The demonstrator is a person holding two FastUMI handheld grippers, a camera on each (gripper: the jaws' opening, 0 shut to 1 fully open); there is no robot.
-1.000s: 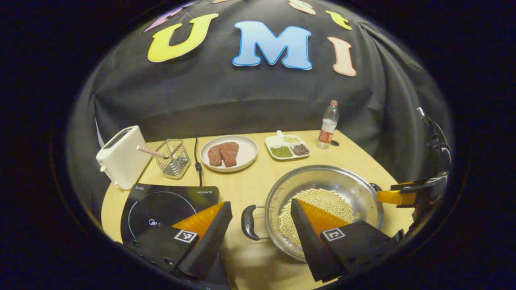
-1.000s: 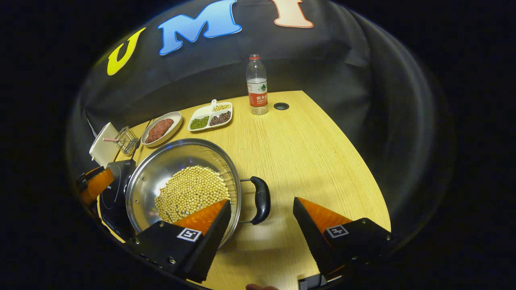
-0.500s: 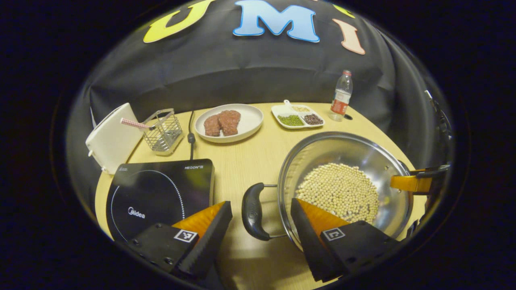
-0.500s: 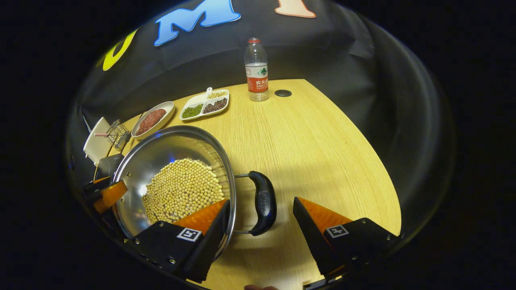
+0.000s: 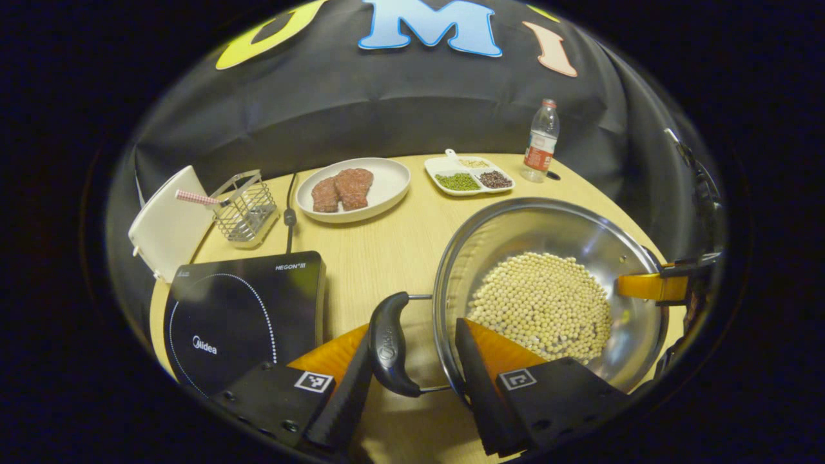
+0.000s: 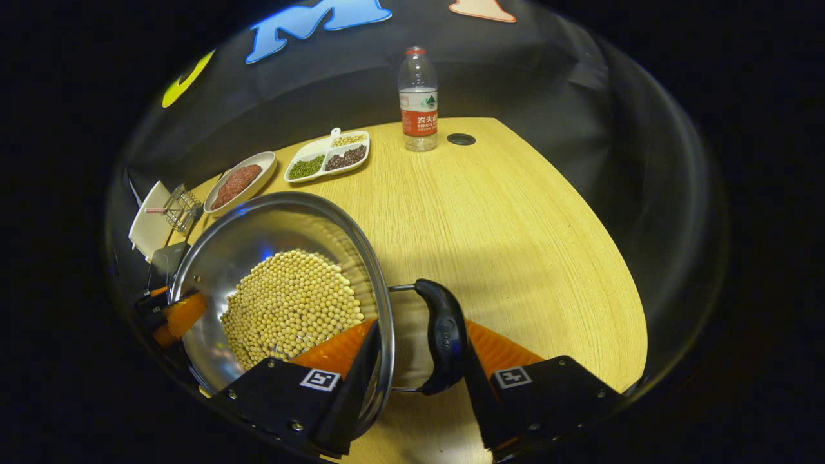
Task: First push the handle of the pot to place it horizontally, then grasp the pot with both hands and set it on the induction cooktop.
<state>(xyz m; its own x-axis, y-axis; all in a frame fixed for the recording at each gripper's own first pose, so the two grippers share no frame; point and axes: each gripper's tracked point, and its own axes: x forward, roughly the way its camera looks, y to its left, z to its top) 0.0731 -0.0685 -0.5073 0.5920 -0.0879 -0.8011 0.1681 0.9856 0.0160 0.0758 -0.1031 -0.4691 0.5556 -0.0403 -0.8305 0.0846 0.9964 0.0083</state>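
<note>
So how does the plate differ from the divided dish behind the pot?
The plate is round and undivided, holding two brown meat pieces; the divided dish is roughly rectangular, split into compartments of green, dark and pale beans. The plate is larger and nearer the wire basket; the dish is nearer the bottle. Both are white, on the table.

Left gripper (image 5: 412, 386): low over the tabletop, jaws narrowed around a pot handle (image 5: 388, 345), one finger outside it, one inside the rim.
Right gripper (image 6: 416, 380): likewise narrowed around the opposite pot handle (image 6: 445, 335); contact unclear.
</note>
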